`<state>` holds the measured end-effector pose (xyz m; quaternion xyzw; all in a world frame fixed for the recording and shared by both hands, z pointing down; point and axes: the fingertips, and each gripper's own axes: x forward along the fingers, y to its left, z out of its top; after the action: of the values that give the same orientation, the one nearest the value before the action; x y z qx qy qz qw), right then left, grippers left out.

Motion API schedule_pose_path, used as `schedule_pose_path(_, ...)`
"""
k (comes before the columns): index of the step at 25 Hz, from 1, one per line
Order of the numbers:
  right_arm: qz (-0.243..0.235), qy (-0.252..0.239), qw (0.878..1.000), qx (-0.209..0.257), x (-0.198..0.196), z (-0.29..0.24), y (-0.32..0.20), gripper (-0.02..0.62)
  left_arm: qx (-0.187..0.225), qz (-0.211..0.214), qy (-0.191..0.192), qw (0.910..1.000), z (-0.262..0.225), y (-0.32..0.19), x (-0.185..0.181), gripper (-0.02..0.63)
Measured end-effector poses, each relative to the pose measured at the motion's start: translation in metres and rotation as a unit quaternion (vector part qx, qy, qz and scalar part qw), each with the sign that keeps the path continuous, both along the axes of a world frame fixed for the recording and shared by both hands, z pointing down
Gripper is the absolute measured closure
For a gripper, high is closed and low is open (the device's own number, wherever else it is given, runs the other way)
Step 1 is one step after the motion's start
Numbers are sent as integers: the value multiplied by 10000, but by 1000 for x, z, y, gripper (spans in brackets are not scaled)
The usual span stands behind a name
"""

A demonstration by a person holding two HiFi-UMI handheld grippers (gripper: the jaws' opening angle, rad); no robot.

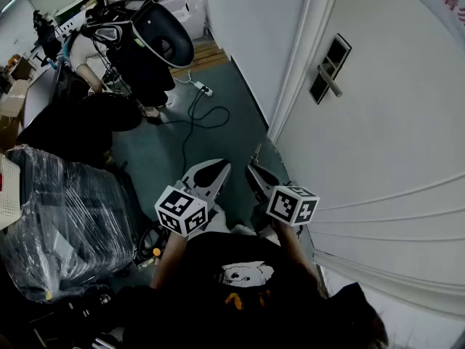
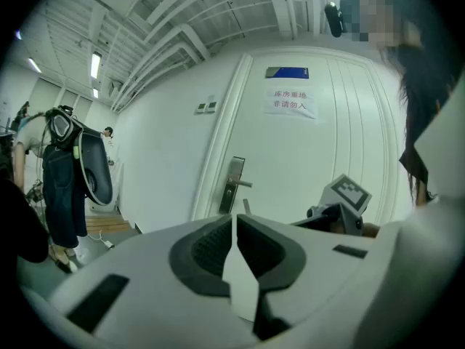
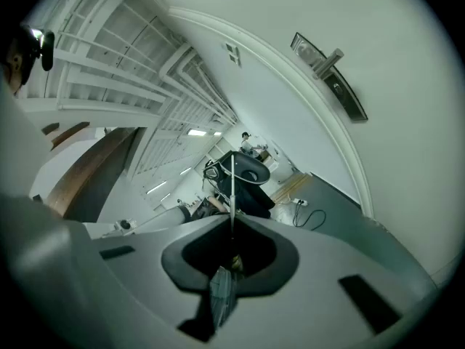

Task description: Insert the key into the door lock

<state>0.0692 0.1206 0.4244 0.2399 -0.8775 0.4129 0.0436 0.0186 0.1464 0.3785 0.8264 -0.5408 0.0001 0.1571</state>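
Observation:
The white door (image 1: pixel 392 122) stands to my right, with its dark lock plate and lever handle (image 1: pixel 329 69) high on it. Both grippers hang low in front of me, well short of the lock. My right gripper (image 1: pixel 255 169) is shut on a thin metal key (image 3: pixel 232 187), whose blade sticks out past the tips, edge-on. The lock plate (image 3: pixel 330 78) sits far up and to the right in the right gripper view. My left gripper (image 1: pixel 216 169) is shut with nothing in it. In the left gripper view the lock (image 2: pixel 232 186) lies straight ahead and the key (image 2: pixel 247 206) pokes up beside it.
A person (image 1: pixel 138 57) stands at the back left beside a black headset. A power strip and cable (image 1: pixel 200 104) lie on the green floor. A plastic-wrapped bundle (image 1: pixel 65 217) fills the left. The door frame (image 1: pixel 294 71) runs between wall and door.

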Motion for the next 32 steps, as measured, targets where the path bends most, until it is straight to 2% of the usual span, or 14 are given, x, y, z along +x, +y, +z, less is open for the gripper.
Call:
schedule_pose_path(11,52,-86,9999,12,9,1,-23,577,-38,4,-161,9999,4,-21,4,581)
schedule_pose_path(24,394,-280,9987,-143,23,7,-48,577,-109,106,-407,9991,5,-35,3,581)
schedule_pose_path(32,605,-243,9977,-198,29,17,-85,577,-132,324,-386,9986,14,-74,8,581)
